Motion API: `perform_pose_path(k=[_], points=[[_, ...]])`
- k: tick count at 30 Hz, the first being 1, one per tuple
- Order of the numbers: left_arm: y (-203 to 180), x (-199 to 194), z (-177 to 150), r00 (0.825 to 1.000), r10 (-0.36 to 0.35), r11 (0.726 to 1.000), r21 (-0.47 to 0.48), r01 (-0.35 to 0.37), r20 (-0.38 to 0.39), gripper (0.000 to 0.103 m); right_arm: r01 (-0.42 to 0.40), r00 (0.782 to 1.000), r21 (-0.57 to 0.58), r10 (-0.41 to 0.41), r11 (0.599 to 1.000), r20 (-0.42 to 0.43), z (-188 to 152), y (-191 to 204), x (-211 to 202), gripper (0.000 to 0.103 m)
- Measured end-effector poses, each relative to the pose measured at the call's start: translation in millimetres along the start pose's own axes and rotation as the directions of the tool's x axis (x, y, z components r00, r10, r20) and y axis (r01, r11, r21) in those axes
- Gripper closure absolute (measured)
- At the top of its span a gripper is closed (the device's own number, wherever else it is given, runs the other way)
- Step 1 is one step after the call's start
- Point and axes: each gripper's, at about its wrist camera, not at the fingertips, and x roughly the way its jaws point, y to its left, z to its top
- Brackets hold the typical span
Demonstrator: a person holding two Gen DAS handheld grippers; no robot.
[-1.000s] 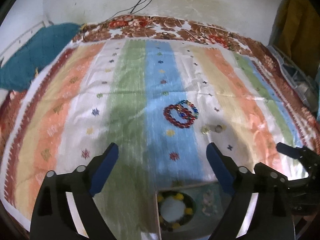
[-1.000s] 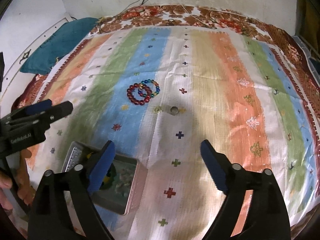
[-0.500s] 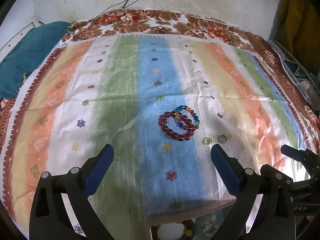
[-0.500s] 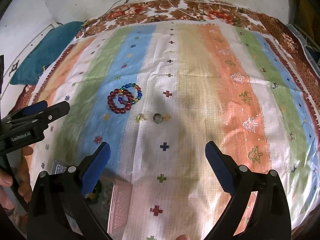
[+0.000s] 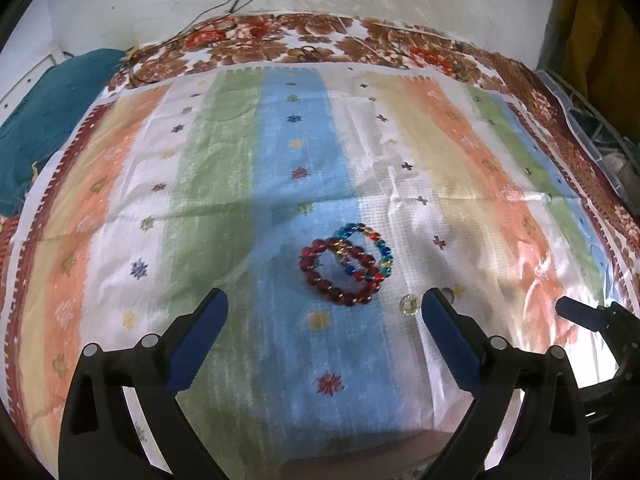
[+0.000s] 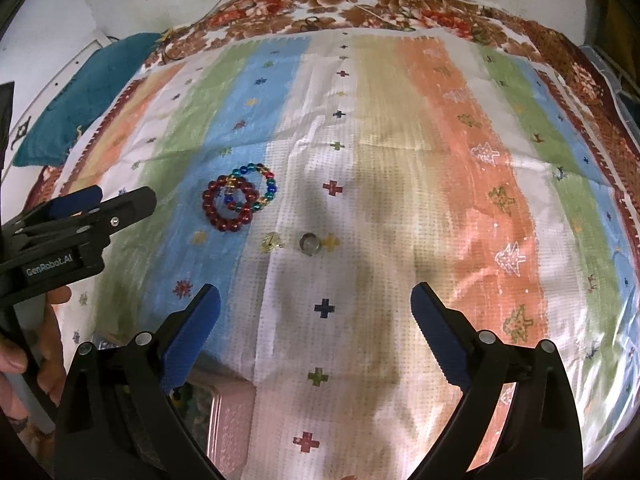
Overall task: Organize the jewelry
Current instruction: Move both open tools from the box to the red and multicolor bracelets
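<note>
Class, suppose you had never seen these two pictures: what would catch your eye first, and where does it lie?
Two overlapping bead bracelets, a dark red bracelet and a multicoloured bracelet, lie on the striped cloth, on its blue stripe. Two small rings rest just right of them. Both claws, left and right, are open and empty.

Red bead bracelet (image 5: 339,274) overlapping multicolour bracelet (image 5: 370,252), flat on cloth; two rings (image 6: 291,242) just beside.
</note>
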Motion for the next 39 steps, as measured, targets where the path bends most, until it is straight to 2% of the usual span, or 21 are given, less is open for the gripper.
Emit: perform_pose_path(k=[12,25,32,39], points=[[-1,26,17,1.0,0.012,1.0,0.019,-0.011,-0.028,0.008,-0.021,1.0,-0.011,0.021,1.0,-0.006,7,-1,12,0.006],[-9,60,32,0.997,0.034,0.996,0.083,-0.029,-0.066,0.008,0.008,0.999,-0.048,-0.009,0.999,-0.031,16,5,36,0.006],[-13,83,39,0.994,0.069,0.991,0.121,-0.058,-0.086,0.008,0.019,0.998,-0.047,-0.022,0.999,-0.059,17,3,52,0.006],[-6,102,46,0.993,0.045,0.994,0.106,-0.033,-0.112,0.008,0.033,0.997,-0.074,-0.038,0.997,-0.069,21,6,63,0.006]])
